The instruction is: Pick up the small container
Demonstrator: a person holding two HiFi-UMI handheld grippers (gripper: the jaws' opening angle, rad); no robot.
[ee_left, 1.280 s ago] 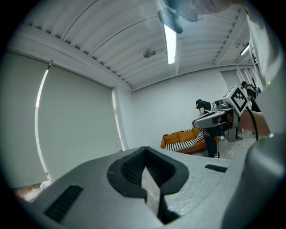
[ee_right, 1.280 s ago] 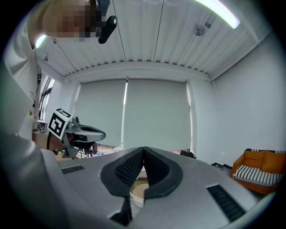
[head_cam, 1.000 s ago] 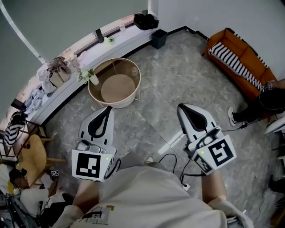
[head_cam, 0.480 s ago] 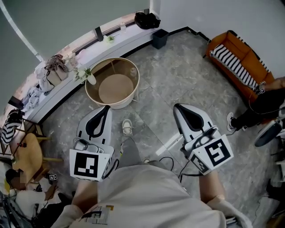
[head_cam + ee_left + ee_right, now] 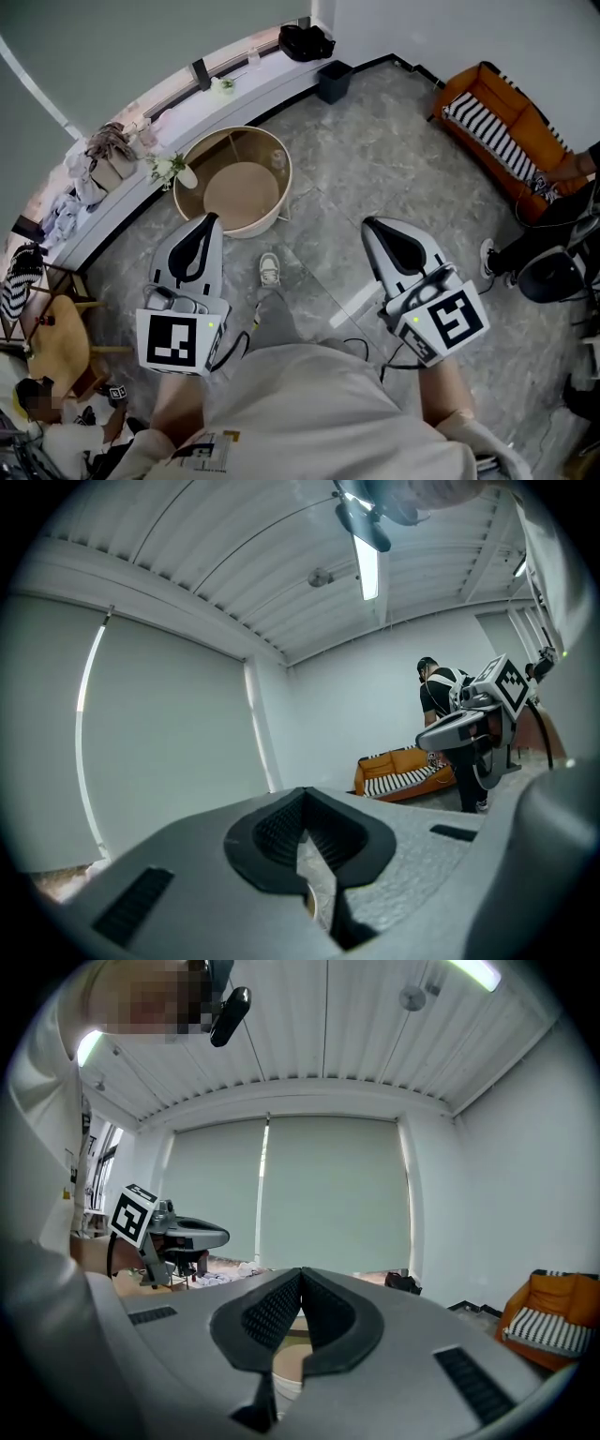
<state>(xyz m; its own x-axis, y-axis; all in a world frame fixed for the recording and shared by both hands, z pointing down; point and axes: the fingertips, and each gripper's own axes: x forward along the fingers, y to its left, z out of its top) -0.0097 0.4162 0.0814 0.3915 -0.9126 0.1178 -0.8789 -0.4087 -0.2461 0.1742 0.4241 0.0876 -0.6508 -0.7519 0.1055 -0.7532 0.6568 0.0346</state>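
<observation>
Both grippers are empty here. The left gripper (image 5: 210, 219) and the right gripper (image 5: 367, 225) each have their jaws clenched tight with nothing between them, held roughly level above the grey marbled stone floor (image 5: 375, 159). The small whitish container (image 5: 278, 159) sits on the low round wooden desk with a raised rim (image 5: 265, 217), by its right inner edge, apart from both grippers. From the head view, the left one's tip lines up with the desk's near rim.

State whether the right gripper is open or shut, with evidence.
Shut: the right gripper has its jaw tips meeting, with nothing held between them.
</observation>
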